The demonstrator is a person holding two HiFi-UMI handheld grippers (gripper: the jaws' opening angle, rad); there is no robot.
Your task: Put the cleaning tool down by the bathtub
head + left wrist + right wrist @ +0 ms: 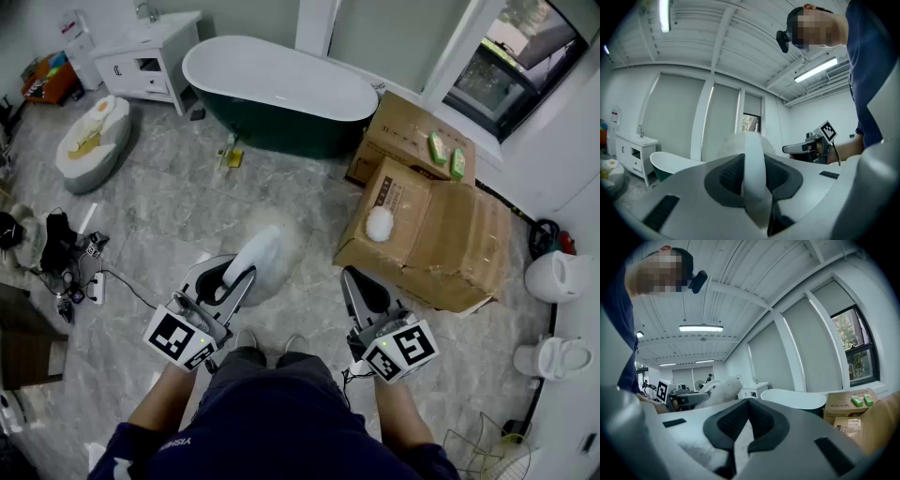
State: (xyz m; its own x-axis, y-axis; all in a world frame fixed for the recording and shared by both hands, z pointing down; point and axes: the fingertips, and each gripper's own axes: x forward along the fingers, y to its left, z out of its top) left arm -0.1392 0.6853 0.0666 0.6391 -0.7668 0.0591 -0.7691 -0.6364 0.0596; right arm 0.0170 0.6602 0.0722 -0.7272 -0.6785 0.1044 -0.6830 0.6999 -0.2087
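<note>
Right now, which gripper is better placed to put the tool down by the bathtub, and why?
Left. The left gripper is shut on the tool by its handle, fluffy head pointing toward the bathtub. The right gripper holds nothing, jaws together.

grey marble floor (159,202), white vanity (150,58), cardboard boxes (450,234), dark corner window (506,70)

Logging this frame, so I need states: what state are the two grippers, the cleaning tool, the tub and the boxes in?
Left gripper: fingers shut on the cleaning tool's handle.
Cleaning tool: held, fluffy head toward the tub, not yet put down.
Right gripper: fingers together, nothing between them.
Tub: upright, looks empty.
Boxes: closed and taped; a white puff lies on the near one.
</note>
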